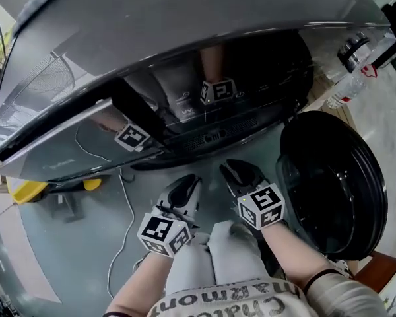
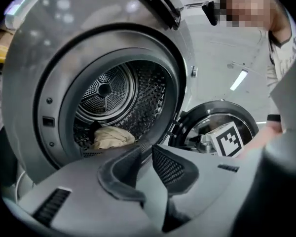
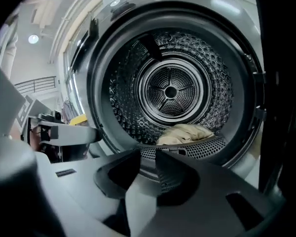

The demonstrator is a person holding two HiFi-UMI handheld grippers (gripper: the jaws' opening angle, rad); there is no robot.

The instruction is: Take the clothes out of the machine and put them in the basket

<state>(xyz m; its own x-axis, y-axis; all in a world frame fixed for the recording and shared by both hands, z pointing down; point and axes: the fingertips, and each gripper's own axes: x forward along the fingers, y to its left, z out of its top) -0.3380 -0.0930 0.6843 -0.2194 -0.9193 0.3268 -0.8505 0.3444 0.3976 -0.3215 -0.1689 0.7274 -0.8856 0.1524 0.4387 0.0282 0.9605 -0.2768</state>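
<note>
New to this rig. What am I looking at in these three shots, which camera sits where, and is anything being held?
There is no robot here: a person holds a two-jaw gripper in each hand. The head view looks steeply down from the person's head at a front-loading washing machine, whose round door is swung open on the right. The other two pictures come from cameras that ride on the grippers and look along their jaws into the drum. The cubes with square markers are parts of the grippers. The left gripper and the right gripper each have their jaws slightly apart with nothing between them. One beige piece of clothing lies at the bottom of the drum, not yet touched.
</note>
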